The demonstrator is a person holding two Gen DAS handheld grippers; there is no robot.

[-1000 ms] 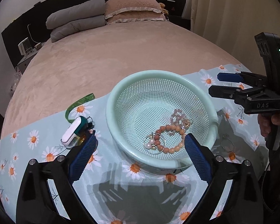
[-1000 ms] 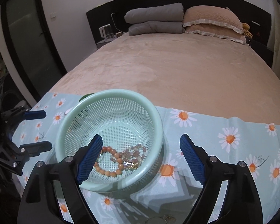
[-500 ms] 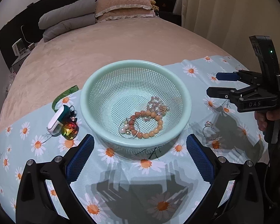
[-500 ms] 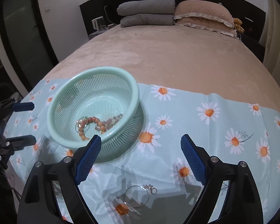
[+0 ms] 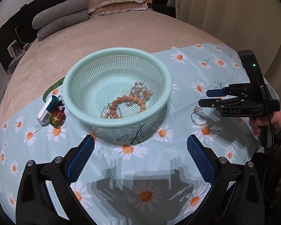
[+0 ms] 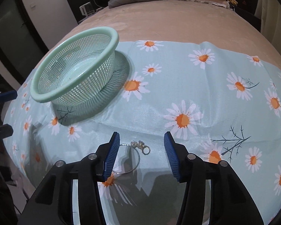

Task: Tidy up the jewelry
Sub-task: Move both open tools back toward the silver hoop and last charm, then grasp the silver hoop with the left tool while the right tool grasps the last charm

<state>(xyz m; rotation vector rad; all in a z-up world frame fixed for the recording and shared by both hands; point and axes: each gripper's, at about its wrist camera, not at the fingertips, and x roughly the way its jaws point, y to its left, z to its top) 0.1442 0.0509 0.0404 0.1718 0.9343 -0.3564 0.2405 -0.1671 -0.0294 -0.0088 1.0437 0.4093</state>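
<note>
left wrist view: left gripper (image 5: 140, 155) tilted down over the daisy cloth (image 5: 140, 170), jaws wide apart, nothing between. mint basket (image 5: 116, 86) just ahead holds a bead bracelet (image 5: 129, 103). right gripper (image 5: 208, 97), held by a hand (image 5: 260, 123), reads "das".

right wrist view: right gripper (image 6: 140, 150) pitched down, jaws closing, pads not yet touching the silver hoop ring (image 6: 129, 159) lying on the cloth between them. cloth lies on a beige bed (image 6: 178, 22); pillows behind.
</note>
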